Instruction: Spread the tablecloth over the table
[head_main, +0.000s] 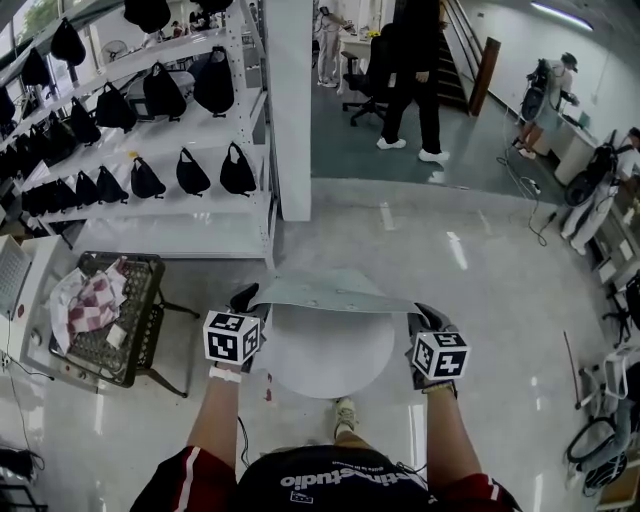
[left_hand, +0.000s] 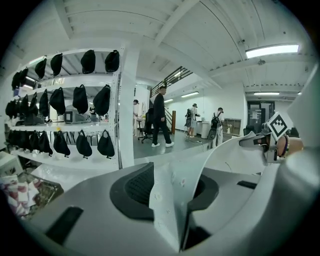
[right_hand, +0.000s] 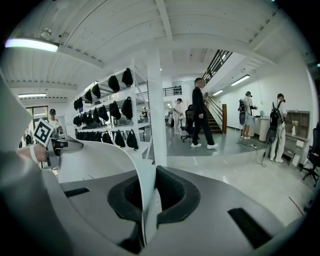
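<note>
You held the tablecloth (head_main: 325, 293) stretched between your two grippers, over the 12 o'clock side of the round table (head_main: 330, 365). I could not tell if it touched the top yet.

Your right gripper (right_hand: 149, 200) was squeezed tight on the cloth's 3 o'clock end. Your left gripper (left_hand: 170, 192), at 9 o'clock, had its jaws apart. The cloth stood loose between them and was not pinched.

I think the job here was to lay the cloth down so it covered the whole top. To do that well, you needed both ends level and low. With only one side gripped, the cloth could slide crooked. It looked thin and floppy, so a gentle drop seemed best, with its middle over the table's middle.
</note>
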